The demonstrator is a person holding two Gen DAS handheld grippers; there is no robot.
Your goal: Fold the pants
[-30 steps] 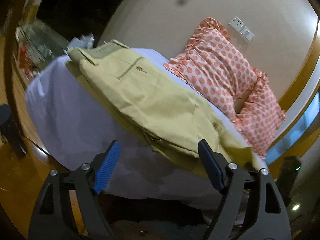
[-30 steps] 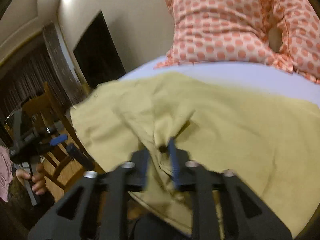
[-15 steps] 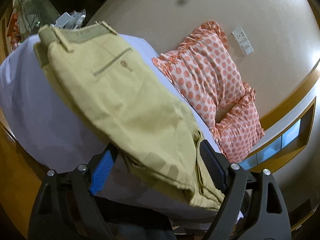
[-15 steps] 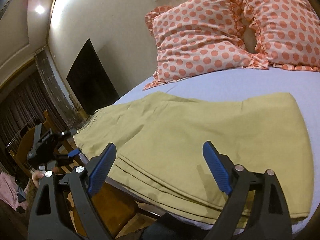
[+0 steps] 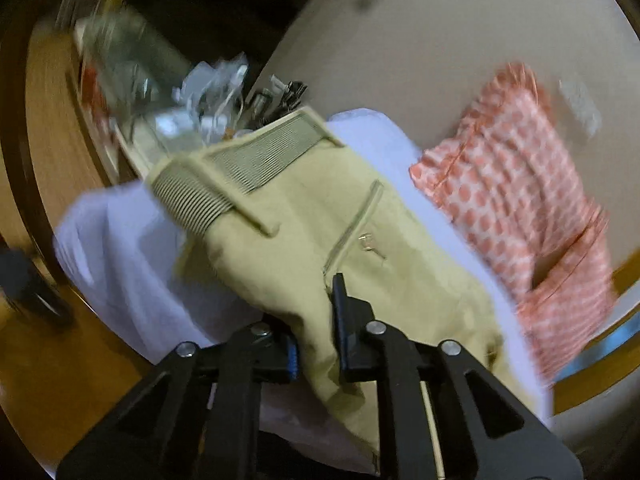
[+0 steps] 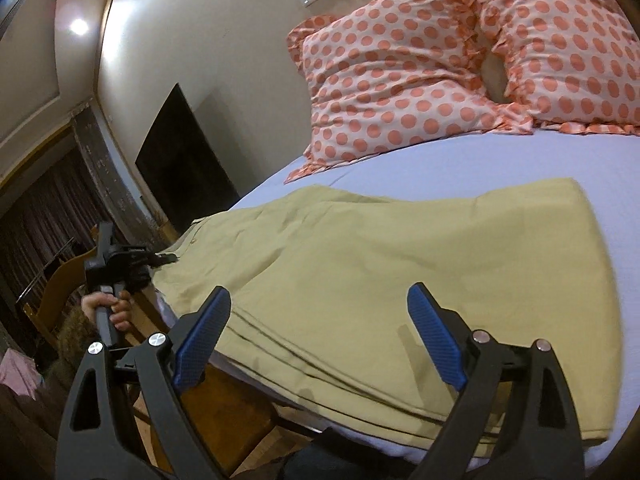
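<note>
Khaki pants [image 6: 400, 272] lie folded on the lavender bed sheet [image 6: 500, 160]. In the left wrist view the pants [image 5: 304, 240] show their ribbed waistband and back pocket. My left gripper [image 5: 316, 328] is shut on the pants' near edge, with cloth pinched between its pads. The left gripper also shows in the right wrist view [image 6: 160, 258], held by a hand at the waistband end. My right gripper [image 6: 316, 340] is open and empty, just above the pants' near edge.
Two orange polka-dot pillows [image 6: 440, 64] lean on the wall at the bed's head. A cluttered bedside stand with plastic bags [image 5: 208, 96] is beyond the waistband. A wooden chair [image 6: 64, 280] and a dark panel [image 6: 180, 160] stand left of the bed.
My left gripper has closed on the pants' edge. My right gripper let go of the cloth one second ago, drew back and stays open.
</note>
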